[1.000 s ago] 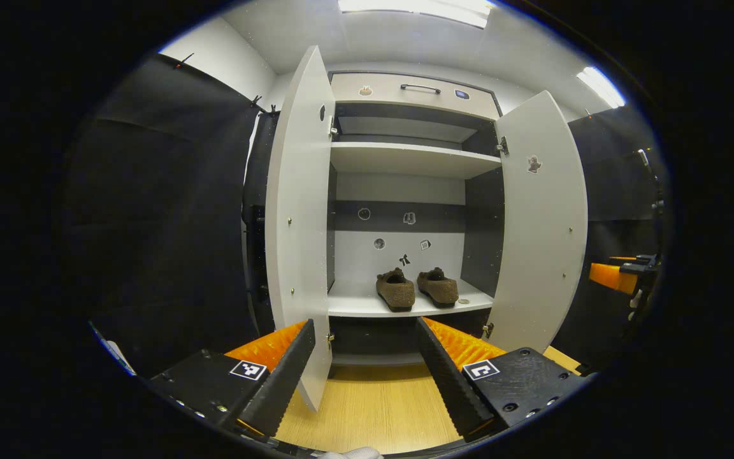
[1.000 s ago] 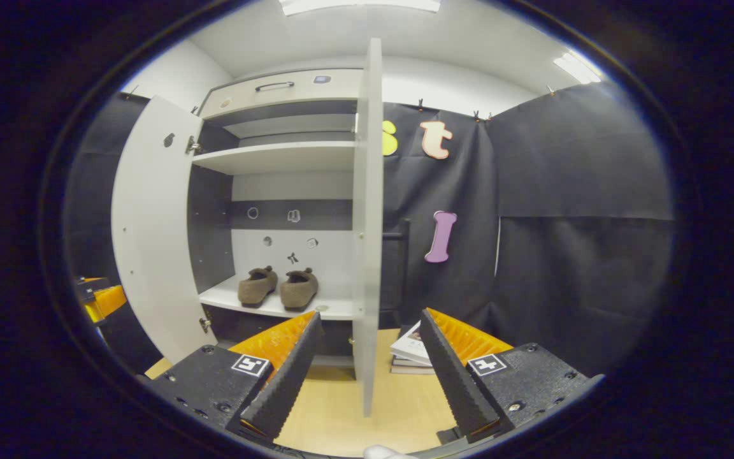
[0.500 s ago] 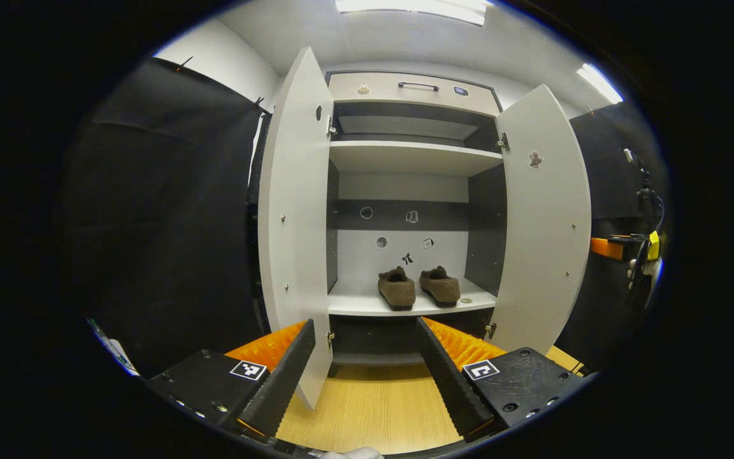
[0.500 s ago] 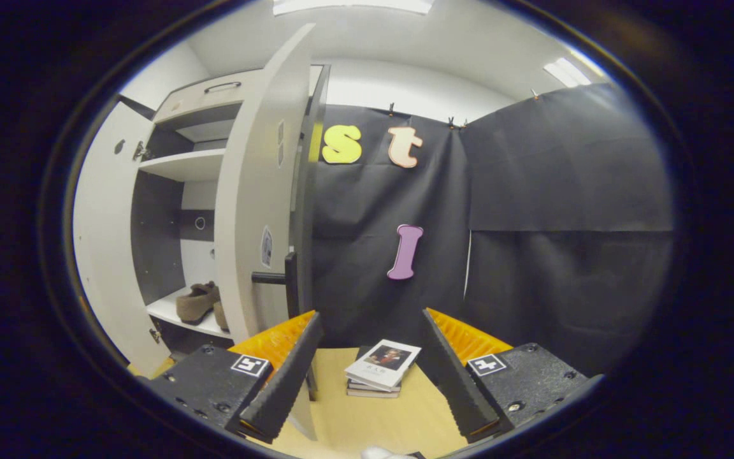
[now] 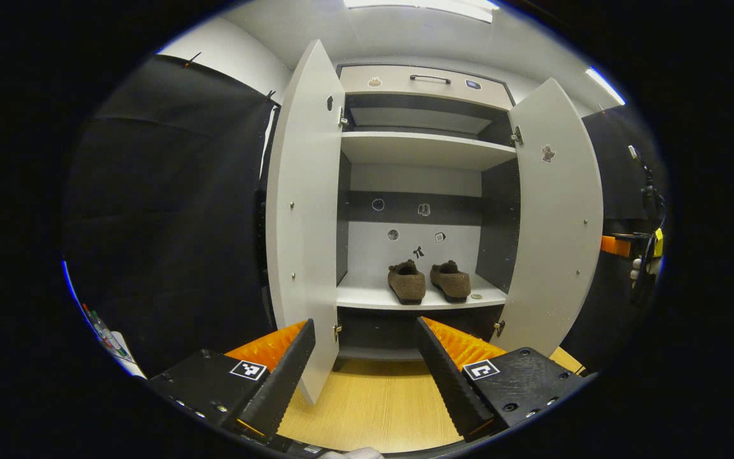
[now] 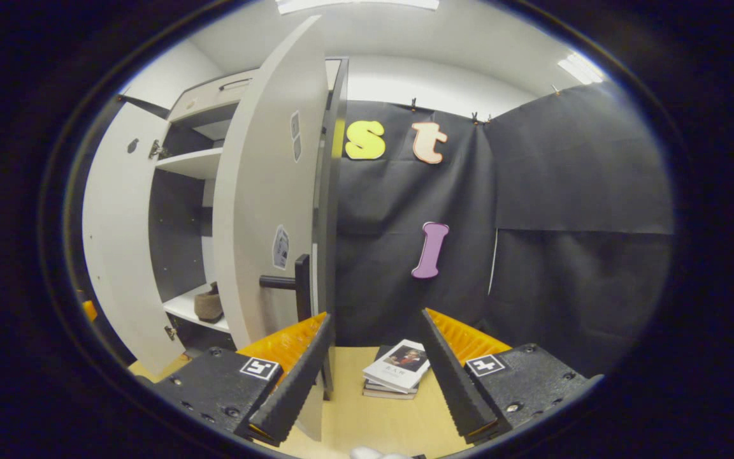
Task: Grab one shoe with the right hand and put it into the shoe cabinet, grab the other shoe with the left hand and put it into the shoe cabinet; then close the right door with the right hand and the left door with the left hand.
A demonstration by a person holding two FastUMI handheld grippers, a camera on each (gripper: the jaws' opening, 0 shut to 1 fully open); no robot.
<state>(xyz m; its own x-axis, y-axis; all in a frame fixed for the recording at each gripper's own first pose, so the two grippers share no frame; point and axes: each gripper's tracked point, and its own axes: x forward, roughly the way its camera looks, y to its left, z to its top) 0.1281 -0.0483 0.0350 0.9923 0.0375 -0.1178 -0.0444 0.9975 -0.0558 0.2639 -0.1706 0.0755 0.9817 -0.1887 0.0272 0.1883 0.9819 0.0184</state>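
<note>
Shoes [image 5: 429,280] sit side by side on the lower shelf [image 5: 367,296] of the cabinet [image 5: 424,80], toes toward the back, so the stowing part looks done. Both doors are open: left door [image 5: 303,210] edge-on to the left gripper [image 5: 362,366], right door [image 5: 558,210] swung wide. Over the last second the right gripper [image 6: 373,370] has swung off the cabinet's inside and round to the outer face of the right door [image 6: 265,191], with the door handle [image 6: 290,284] now just above its left finger; half a second ago the handle sat lower and farther left in its view. Fingers of both grippers stand wide, holding nothing. Left gripper has barely shifted, hanging back in front of the opening. Books [image 6: 399,370] lie on the floor [image 6: 367,414] by the wall. My reading: closing the right door comes next, likely a push on its outer face.
</note>
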